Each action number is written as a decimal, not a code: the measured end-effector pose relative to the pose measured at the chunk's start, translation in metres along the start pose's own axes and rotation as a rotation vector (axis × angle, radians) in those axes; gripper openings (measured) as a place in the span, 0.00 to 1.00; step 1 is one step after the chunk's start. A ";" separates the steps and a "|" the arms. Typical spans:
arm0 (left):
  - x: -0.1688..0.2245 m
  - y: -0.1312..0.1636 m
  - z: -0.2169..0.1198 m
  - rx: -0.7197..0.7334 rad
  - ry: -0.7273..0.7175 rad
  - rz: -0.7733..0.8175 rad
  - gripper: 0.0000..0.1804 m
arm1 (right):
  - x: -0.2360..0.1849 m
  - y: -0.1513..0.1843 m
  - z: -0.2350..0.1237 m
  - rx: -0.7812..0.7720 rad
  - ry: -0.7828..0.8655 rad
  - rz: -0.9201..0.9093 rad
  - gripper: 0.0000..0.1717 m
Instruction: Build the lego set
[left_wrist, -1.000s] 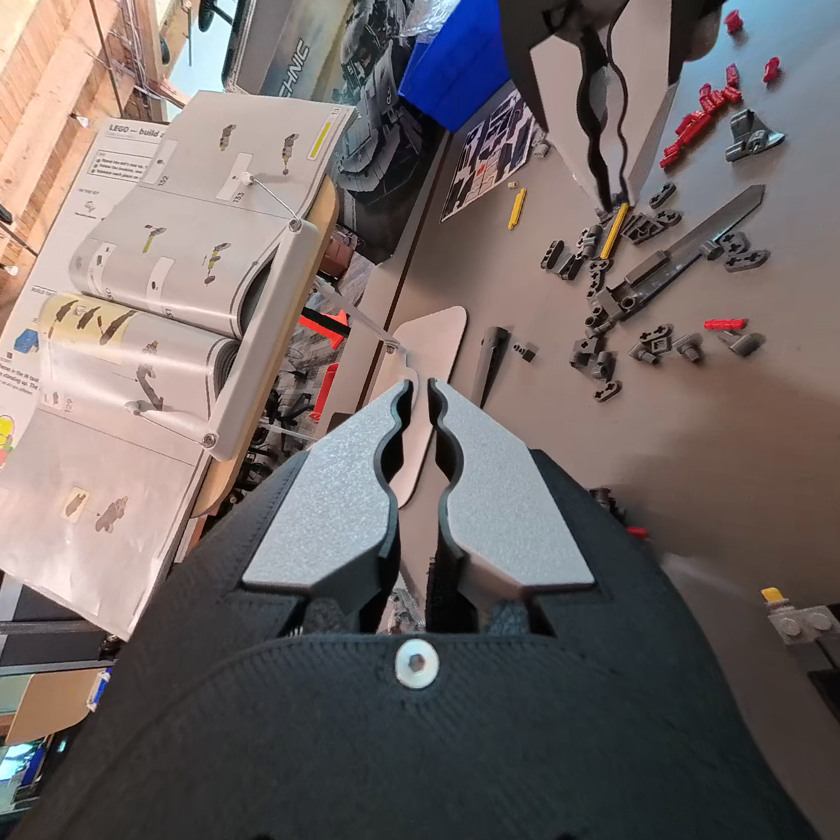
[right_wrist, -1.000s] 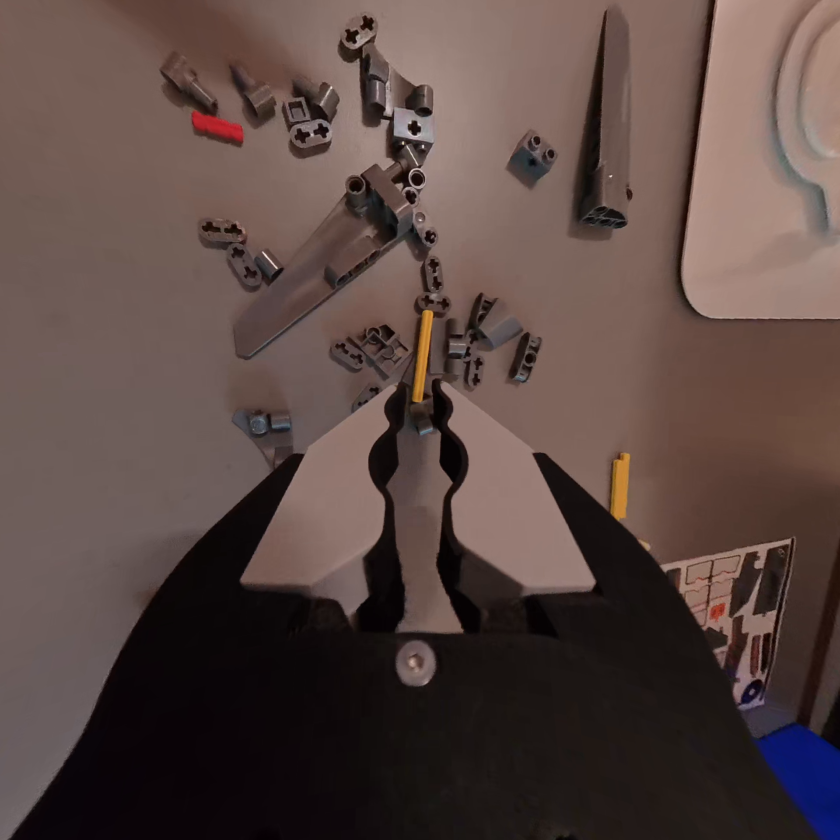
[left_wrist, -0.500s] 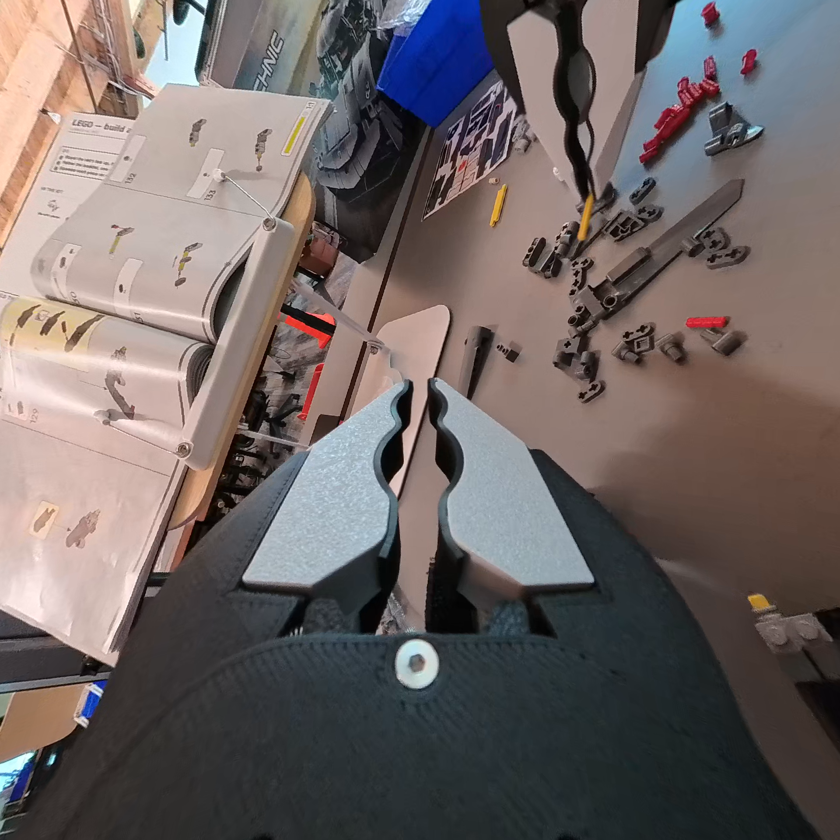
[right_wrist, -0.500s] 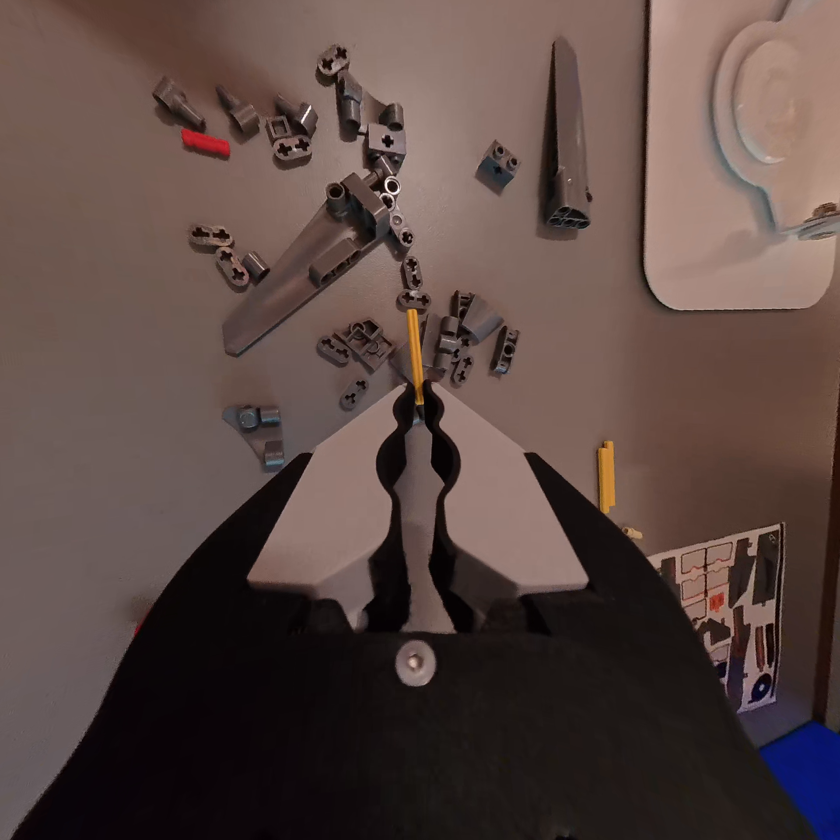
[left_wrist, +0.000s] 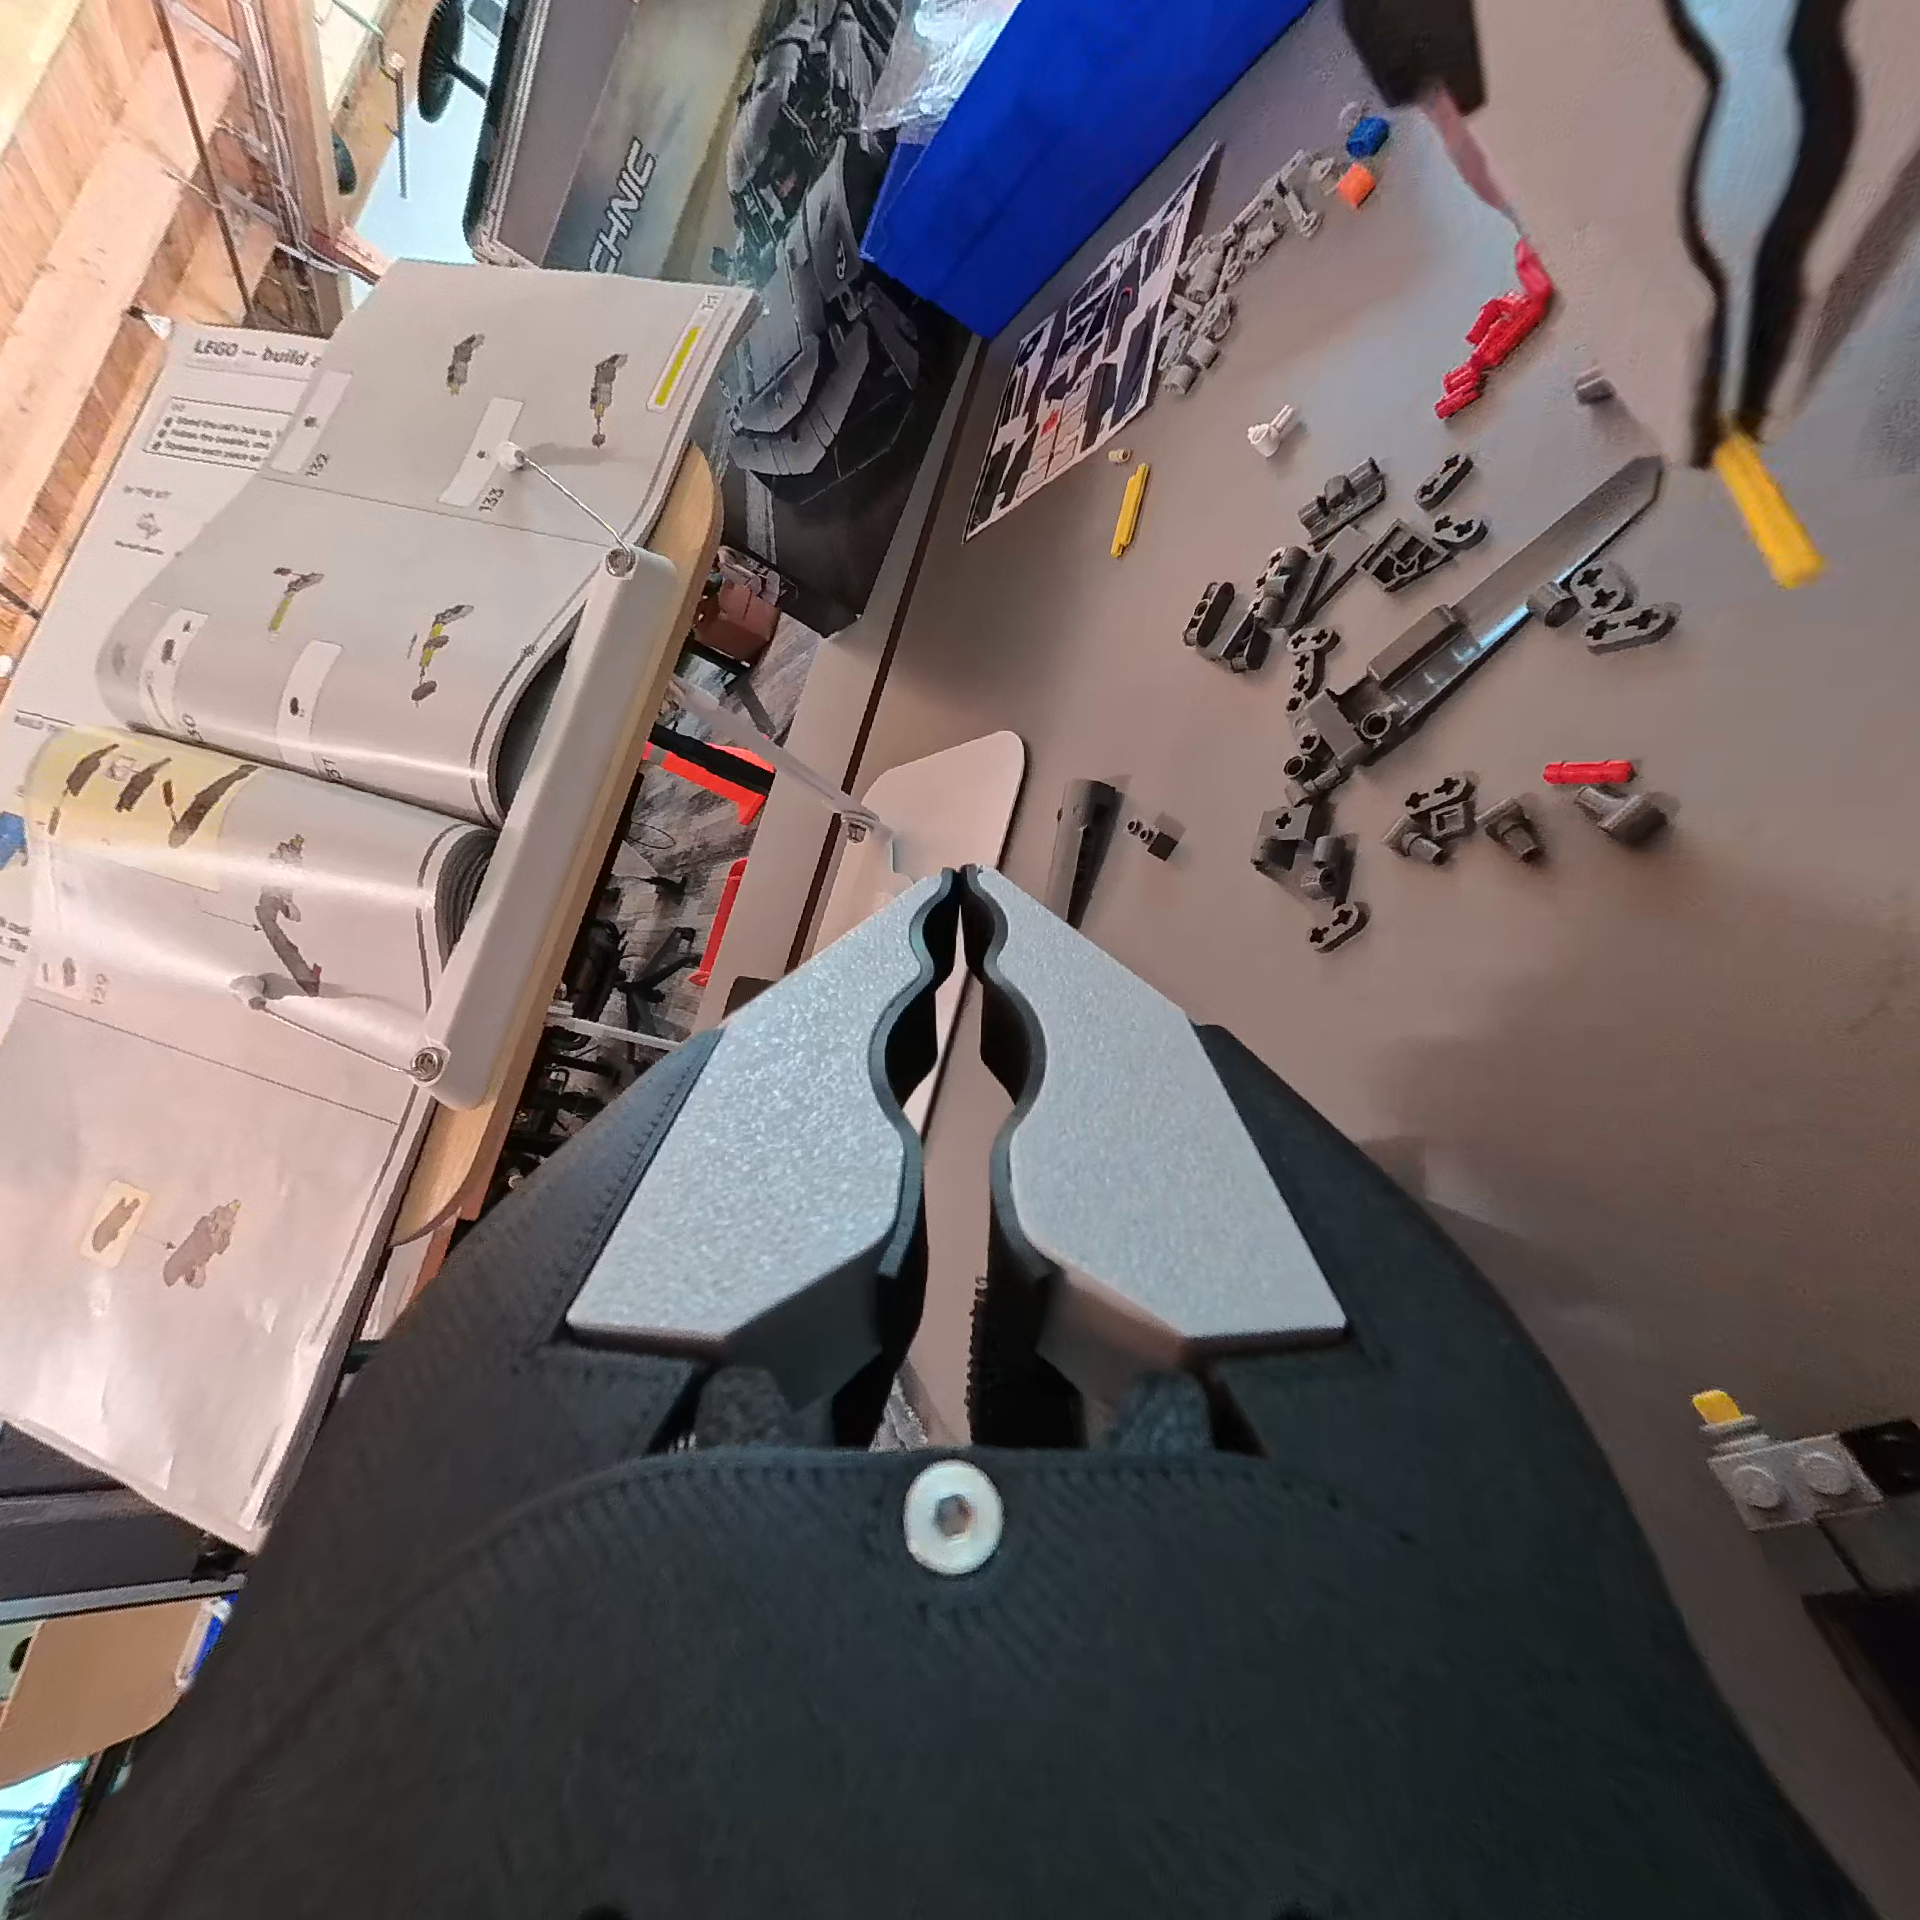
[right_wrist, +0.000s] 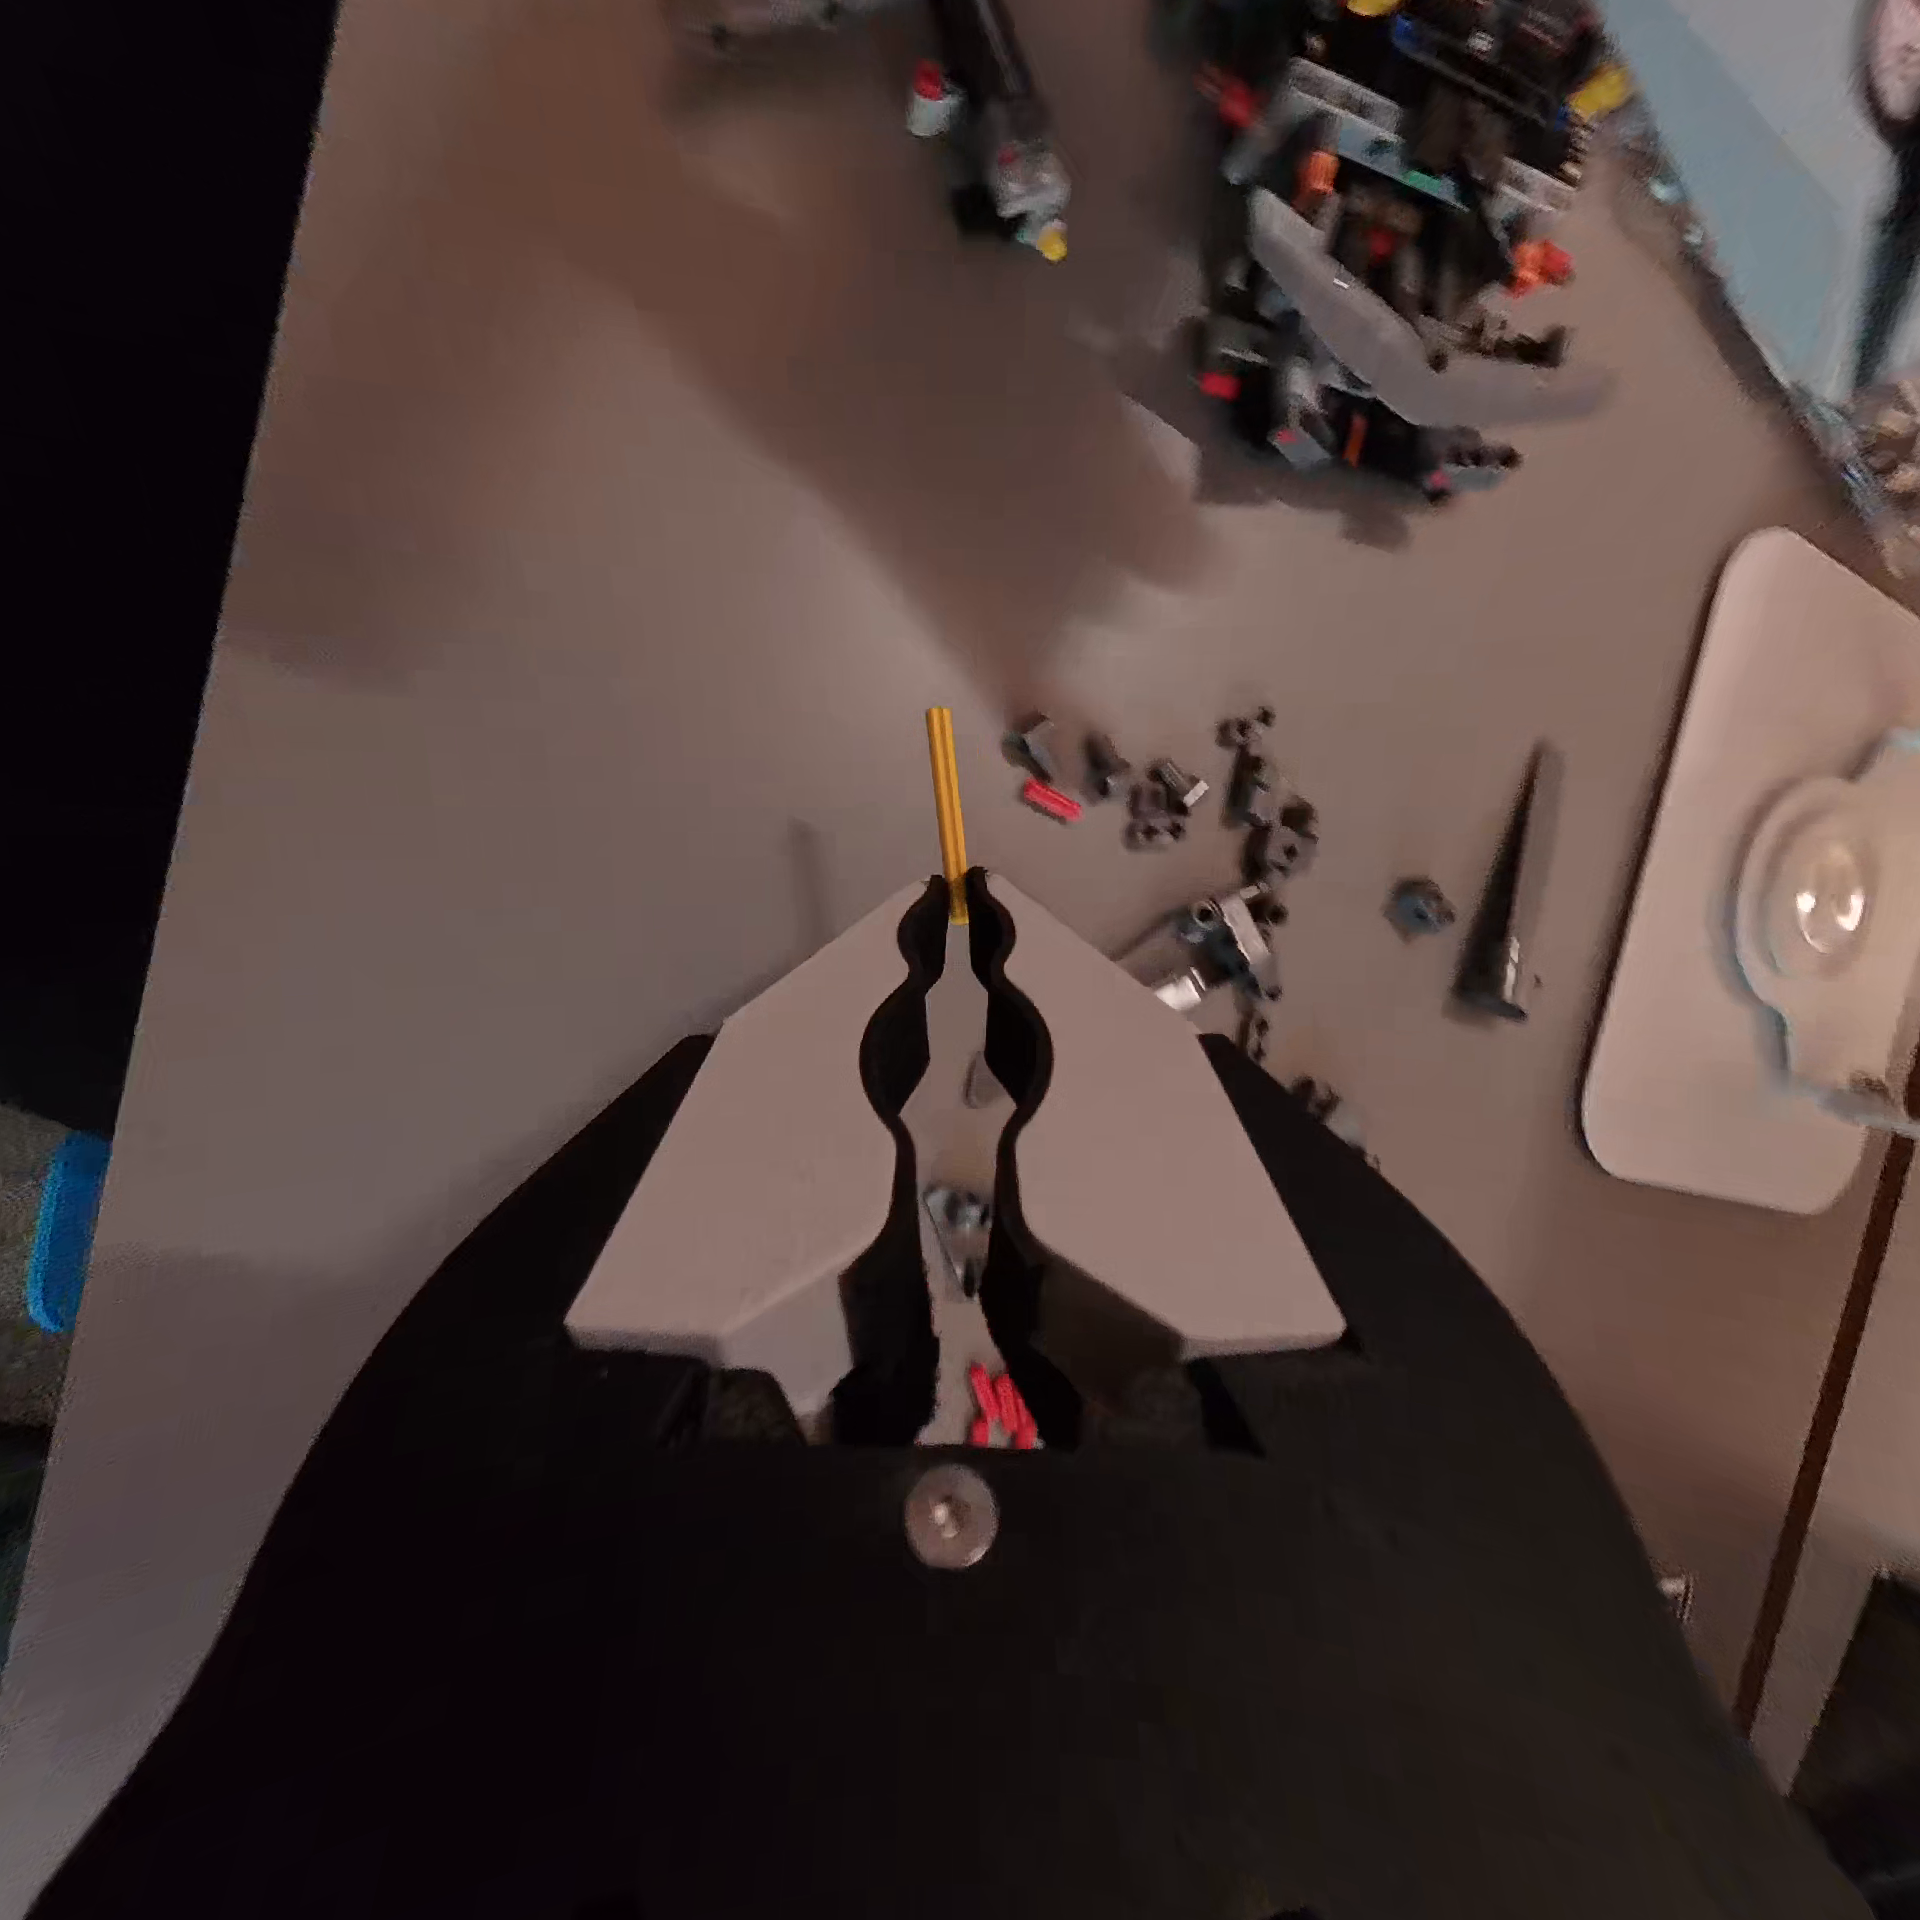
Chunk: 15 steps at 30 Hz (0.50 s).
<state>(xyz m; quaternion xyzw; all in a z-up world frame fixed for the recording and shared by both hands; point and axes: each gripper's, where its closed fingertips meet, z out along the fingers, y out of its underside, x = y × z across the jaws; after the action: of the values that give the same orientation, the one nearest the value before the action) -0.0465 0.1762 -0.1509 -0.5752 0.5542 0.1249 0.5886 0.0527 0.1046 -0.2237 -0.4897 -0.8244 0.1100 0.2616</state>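
Landmark: grey table, parts scattered across it.

Risks, judged:
- Yellow axle is gripped only at its very end, most of its length sticking out past the tips. A knock on the free end, or a fast swing, could pivot it or pull it free; it would drop into the loose grey pieces and roll.
- The right wrist view is blurred, so exact axle alignment in the grip cannot be checked there.
- Manual on its stand sits off the table's far-left edge, just beside the left gripper; a sideways sweep could catch it.

Fingers:
- Left gripper: clenched, tips meeting, nothing between them. It hangs above the table near the stand's pale base plate, touching nothing visible.
- Right gripper: clamped on the yellow axle, both pads pressed to its near end. Axle is carried clear of the table, above the grey pieces; a second yellow axle lies on the table near the sticker sheet.
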 end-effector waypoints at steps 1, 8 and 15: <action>0.000 0.000 -0.001 0.000 -0.002 0.003 0.00 | -0.004 -0.003 0.005 -0.006 -0.020 -0.019 0.01; -0.004 -0.004 -0.008 0.015 -0.015 0.009 0.00 | -0.019 0.000 0.040 -0.089 -0.117 -0.082 0.01; -0.001 -0.005 -0.010 0.018 -0.005 0.018 0.00 | -0.012 -0.003 0.045 -0.092 -0.064 -0.068 0.06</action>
<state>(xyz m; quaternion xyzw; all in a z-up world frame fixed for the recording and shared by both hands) -0.0478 0.1672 -0.1451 -0.5645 0.5588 0.1266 0.5942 0.0307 0.0956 -0.2635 -0.4690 -0.8528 0.0786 0.2159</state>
